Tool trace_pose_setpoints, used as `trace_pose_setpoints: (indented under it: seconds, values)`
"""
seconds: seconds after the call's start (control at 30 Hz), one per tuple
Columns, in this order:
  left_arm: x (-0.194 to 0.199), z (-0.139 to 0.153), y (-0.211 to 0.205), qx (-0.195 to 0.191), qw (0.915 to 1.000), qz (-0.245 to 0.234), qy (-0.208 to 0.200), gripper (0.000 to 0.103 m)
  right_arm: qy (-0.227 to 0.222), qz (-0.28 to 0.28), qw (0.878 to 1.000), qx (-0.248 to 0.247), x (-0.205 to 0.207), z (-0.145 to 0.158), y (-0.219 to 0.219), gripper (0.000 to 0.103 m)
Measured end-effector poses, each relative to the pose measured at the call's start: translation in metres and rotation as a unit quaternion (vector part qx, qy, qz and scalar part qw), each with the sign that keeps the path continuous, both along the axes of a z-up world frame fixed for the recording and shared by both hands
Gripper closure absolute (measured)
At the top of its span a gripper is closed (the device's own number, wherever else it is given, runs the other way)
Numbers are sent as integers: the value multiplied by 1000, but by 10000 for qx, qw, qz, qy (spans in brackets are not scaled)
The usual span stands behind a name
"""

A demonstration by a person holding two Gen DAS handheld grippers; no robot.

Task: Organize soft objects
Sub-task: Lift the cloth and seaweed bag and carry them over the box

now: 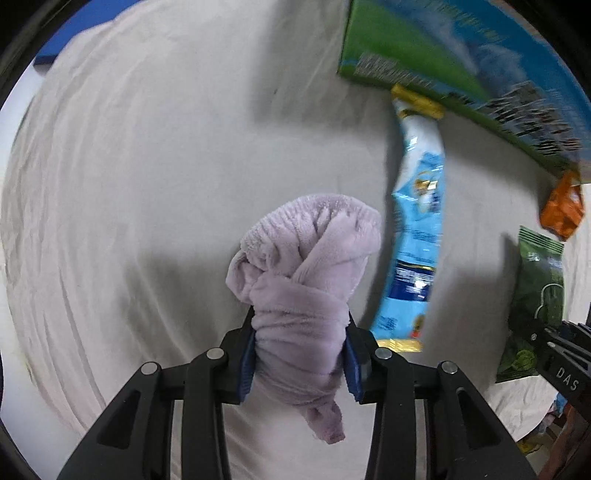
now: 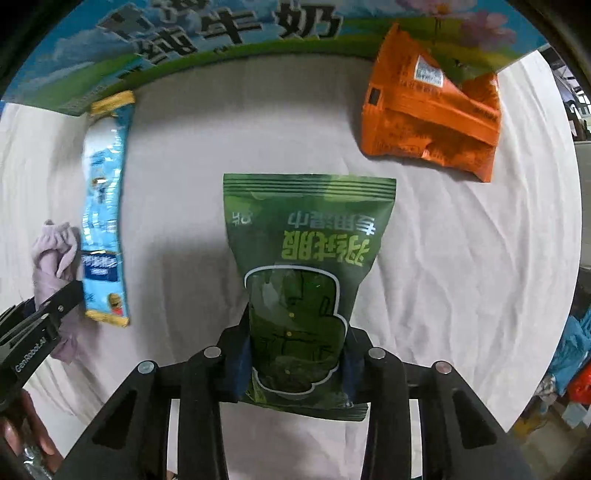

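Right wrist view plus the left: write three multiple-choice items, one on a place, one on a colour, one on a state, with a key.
1. Where does the blue packet lie relative to the green pouch in the right wrist view?
A. to its left
B. to its right
C. under it

2. What colour is the bag against the carton?
A. purple
B. orange
C. white

3. What is the left gripper doing?
A. standing open
B. clamping the cloth
C. clamping the blue packet

Key: 1 A, the packet sits at the picture's left; 2 B, its wrapper is orange; 3 B, lilac cloth bulges between the jaws.
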State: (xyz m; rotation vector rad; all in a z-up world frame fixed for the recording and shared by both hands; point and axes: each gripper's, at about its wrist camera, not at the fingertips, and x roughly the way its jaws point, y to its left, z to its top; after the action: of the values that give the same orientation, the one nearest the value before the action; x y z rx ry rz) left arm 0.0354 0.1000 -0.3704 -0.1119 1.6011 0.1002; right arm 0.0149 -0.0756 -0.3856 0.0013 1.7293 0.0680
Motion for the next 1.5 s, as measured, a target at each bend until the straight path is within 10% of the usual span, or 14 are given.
trace_pose_setpoints:
  seconds: [0.43, 0.73, 1.27, 1.5]
  values:
    - [-19, 128, -62, -525, 9917, -489, -1063, 67, -808, 268, 9943, 641, -13, 122, -10, 65]
    - [-4, 160, -80, -769, 9848, -695, -1393, 67, -1283, 110, 9888, 757, -20, 189, -62, 65]
    - [95, 197, -89, -1052, 9772, -697, -1705, 67, -1977, -404, 9714, 1254, 79, 239, -106, 65]
    - [164, 177, -79, -1070, 9826, -533, -1424, 67, -1753, -422, 9774, 1102, 160, 212, -112, 65]
